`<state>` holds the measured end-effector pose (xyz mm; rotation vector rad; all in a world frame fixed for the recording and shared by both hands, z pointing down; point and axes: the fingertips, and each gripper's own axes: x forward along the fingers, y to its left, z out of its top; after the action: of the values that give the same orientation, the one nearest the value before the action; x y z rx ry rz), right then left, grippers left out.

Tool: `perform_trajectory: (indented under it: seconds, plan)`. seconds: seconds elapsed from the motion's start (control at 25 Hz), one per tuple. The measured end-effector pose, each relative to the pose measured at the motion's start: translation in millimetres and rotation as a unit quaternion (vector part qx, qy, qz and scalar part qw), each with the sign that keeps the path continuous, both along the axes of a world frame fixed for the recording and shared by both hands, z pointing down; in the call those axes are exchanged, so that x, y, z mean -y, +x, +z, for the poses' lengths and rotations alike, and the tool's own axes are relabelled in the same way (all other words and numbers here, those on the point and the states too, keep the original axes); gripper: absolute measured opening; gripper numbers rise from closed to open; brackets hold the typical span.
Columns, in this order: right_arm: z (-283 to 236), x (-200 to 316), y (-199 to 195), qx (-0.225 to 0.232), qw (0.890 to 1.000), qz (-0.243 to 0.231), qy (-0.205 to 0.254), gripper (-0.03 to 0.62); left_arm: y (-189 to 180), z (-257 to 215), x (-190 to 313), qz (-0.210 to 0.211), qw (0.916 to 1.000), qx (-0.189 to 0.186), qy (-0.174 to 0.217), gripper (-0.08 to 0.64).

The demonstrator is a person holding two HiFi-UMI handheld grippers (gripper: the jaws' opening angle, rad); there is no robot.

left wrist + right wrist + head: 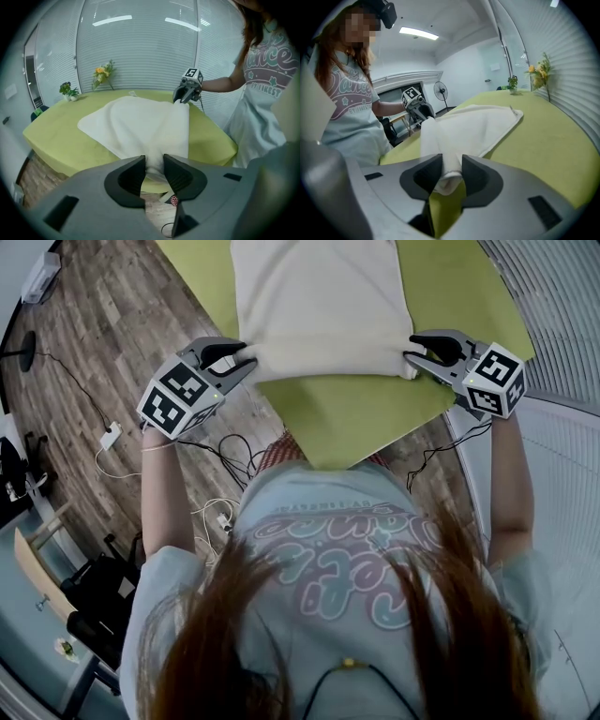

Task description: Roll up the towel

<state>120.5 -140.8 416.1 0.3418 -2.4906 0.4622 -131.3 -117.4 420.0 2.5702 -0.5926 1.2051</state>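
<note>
While I stood at the near end of the green surface [361,418], my left tool [246,359] was clamped on one near corner of the towel [323,306] and my right tool [413,356] on the other, each with a bunch of cloth pressed between its jaws. The rest of the towel lay flat along the middle of the surface, reaching toward its far end. The roll looked barely begun. My worry was uneven turning: one hand rolling faster would skew the roll into a cone, and a weak pinch would let a corner slip and unwind.
</note>
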Motion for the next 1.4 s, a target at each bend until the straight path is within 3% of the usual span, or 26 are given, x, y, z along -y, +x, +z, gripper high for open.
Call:
perform_trajectory:
  seconds: [0.24, 0.32, 0.44, 0.56, 0.64, 0.68, 0.76, 0.88, 1.04, 1.2, 1.32, 1.4]
  plan:
    - [6, 8, 1, -0.023, 0.999, 0.042, 0.019, 0.148, 0, 3, 8, -0.011, 0.9994, 0.015, 0.028, 0.126]
    - [-1, 11, 4, -0.016, 0.998, 0.054, 0.039, 0.184, -3, -3, 13, -0.031, 0.9987, -0.002, 0.042, 0.151]
    - [-24, 14, 9, 0.025, 0.994, 0.064, 0.084, 0.184, -9, -24, 16, -0.064, 0.9942, -0.038, 0.077, 0.161]
    - [-57, 13, 10, 0.055, 0.983, 0.068, 0.163, 0.184, -8, -54, 14, -0.072, 0.9858, -0.072, 0.134, 0.161]
    - [-77, 1, -3, 0.05, 0.969, 0.033, 0.24, 0.184, 5, -73, 4, -0.046, 0.9804, -0.089, 0.17, 0.161]
    - [-79, -11, -11, 0.025, 0.963, 0.0, 0.268, 0.184, 14, -78, -3, -0.025, 0.9789, -0.09, 0.182, 0.161]
    - [-62, -37, -29, -0.045, 0.955, -0.065, 0.285, 0.184, 37, -72, -18, 0.024, 0.9781, -0.072, 0.194, 0.164]
    - [-32, -55, -63, -0.09, 0.94, -0.112, 0.31, 0.186, 68, -41, -34, 0.086, 0.9797, -0.021, 0.18, 0.176]
    - [1, -44, -52, -0.176, 0.921, -0.106, 0.33, 0.186, 71, -7, -39, 0.122, 0.9728, 0.049, 0.191, 0.176]
    - [6, -44, -35, -0.194, 0.901, -0.114, 0.37, 0.186, 59, -3, -38, 0.123, 0.9615, 0.074, 0.234, 0.175]
    - [9, -37, -34, -0.221, 0.882, -0.113, 0.401, 0.181, 54, 1, -28, 0.136, 0.948, 0.126, 0.259, 0.175]
    - [11, -28, -37, -0.232, 0.882, -0.098, 0.397, 0.136, 52, 5, -19, 0.135, 0.9442, 0.15, 0.261, 0.175]
